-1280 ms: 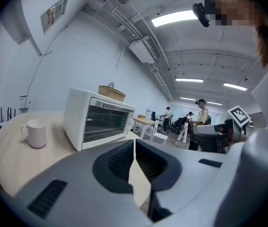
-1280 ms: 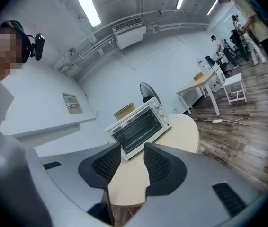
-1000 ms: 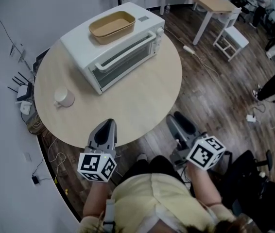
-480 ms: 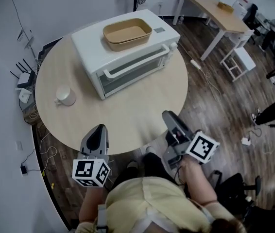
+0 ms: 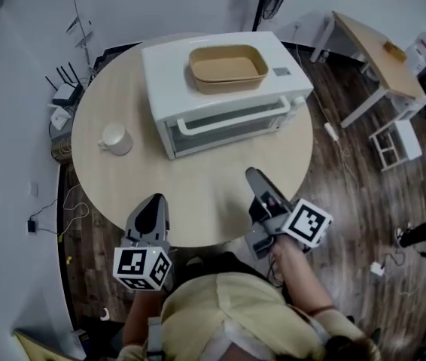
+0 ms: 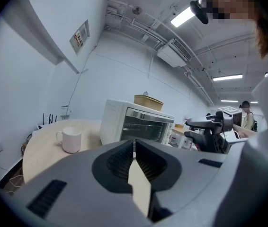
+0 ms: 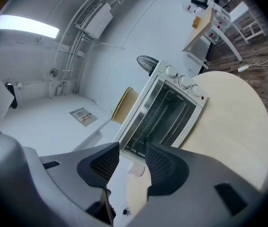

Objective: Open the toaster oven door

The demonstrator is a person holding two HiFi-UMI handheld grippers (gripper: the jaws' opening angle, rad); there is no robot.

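- Toaster oven [image 5: 224, 89], white, stands on the far half of the round table [image 5: 198, 201]. Its glass door [image 5: 228, 122] faces the person and is closed upright, the bar handle [image 5: 235, 117] across its top edge.
- 3 knobs [image 7: 183, 81] sit in a column at the right end of the front panel.
- Tan tray [image 5: 228, 68] rests on the oven roof.
- Left gripper [image 5: 155, 199] hovers over the near table edge, well apart from the door. Its jaws are pressed together with nothing between them.
- Right gripper [image 5: 254, 173] is over the table, nearer the door but not touching it. Its jaws stand narrowly apart and are empty.
- Bare tabletop lies between both grippers and the door.
- Mug [image 5: 115, 138] stands left of the oven, apart from it and off the line to the handle.
- Beyond the table: router [image 5: 64, 92] by the wall, desk [image 5: 375, 55], cables on the wood floor.
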